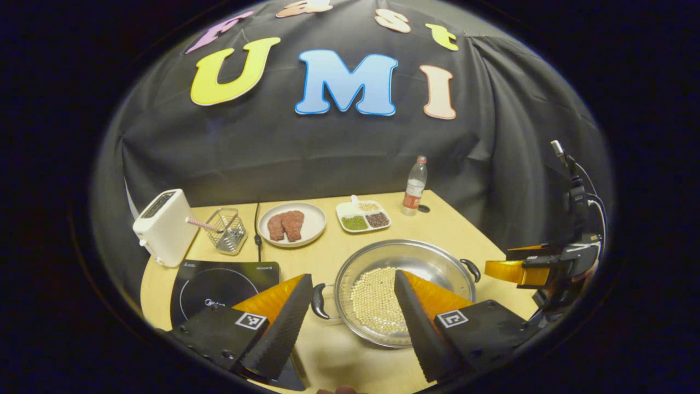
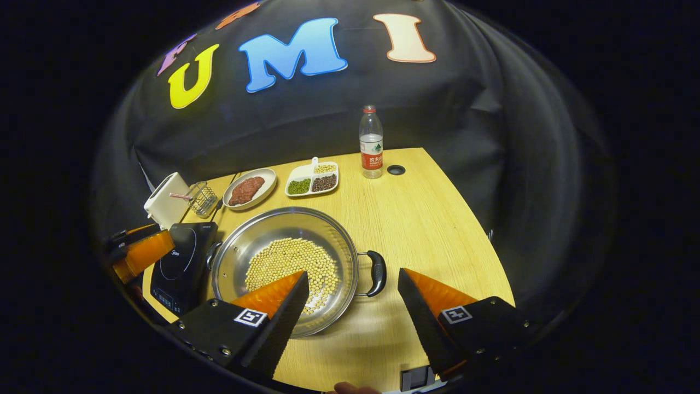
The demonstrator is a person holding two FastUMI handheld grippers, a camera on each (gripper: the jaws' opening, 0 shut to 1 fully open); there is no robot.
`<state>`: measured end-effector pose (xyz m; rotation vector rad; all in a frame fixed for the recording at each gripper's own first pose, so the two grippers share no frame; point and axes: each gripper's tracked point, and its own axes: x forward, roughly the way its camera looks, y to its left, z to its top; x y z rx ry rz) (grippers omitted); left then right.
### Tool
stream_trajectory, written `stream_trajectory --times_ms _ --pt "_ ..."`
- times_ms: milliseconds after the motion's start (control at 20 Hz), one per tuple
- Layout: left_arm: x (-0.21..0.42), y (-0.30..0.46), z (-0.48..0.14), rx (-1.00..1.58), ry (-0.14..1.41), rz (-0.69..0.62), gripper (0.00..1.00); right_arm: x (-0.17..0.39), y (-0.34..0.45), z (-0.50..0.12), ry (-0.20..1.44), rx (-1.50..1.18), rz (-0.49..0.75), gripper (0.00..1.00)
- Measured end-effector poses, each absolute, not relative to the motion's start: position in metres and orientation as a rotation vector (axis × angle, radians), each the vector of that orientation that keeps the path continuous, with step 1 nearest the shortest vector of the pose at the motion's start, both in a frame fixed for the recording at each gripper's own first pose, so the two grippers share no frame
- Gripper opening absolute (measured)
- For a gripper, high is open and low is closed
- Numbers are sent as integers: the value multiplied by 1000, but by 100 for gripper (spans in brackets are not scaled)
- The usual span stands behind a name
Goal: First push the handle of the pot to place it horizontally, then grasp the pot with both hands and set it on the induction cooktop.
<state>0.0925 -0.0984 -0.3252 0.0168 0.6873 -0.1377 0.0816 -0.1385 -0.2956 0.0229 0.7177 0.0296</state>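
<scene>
A steel pot (image 1: 432, 262) holding pale beans sits on the wooden table, to the right of the black induction cooktop (image 1: 219, 284). My left gripper (image 1: 353, 276) is open, and its fingers stand either side of the pot's left black handle (image 1: 320, 301) and near rim without touching. In the right gripper view the pot (image 2: 262, 232) has its right handle (image 2: 376, 272) lying between the open fingers of my right gripper (image 2: 353, 274). The cooktop (image 2: 180, 262) lies left of the pot. Each gripper also shows in the other's view, the right gripper (image 1: 519, 271) and the left gripper (image 2: 136, 251).
Along the back of the table (image 2: 426, 219) stand a white appliance (image 1: 164, 227), a wire basket (image 1: 225, 230), a plate with meat (image 1: 291, 223), a divided dish of beans (image 1: 363, 216) and a water bottle (image 1: 414, 187). A black cord (image 1: 257, 230) runs back from the cooktop.
</scene>
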Motion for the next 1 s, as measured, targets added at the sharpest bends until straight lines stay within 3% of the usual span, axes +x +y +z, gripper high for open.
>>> stream_trajectory --times_ms 1000 --pt "123 -68 -473 30 940 -126 99 128 -140 -379 885 62 -10 100"
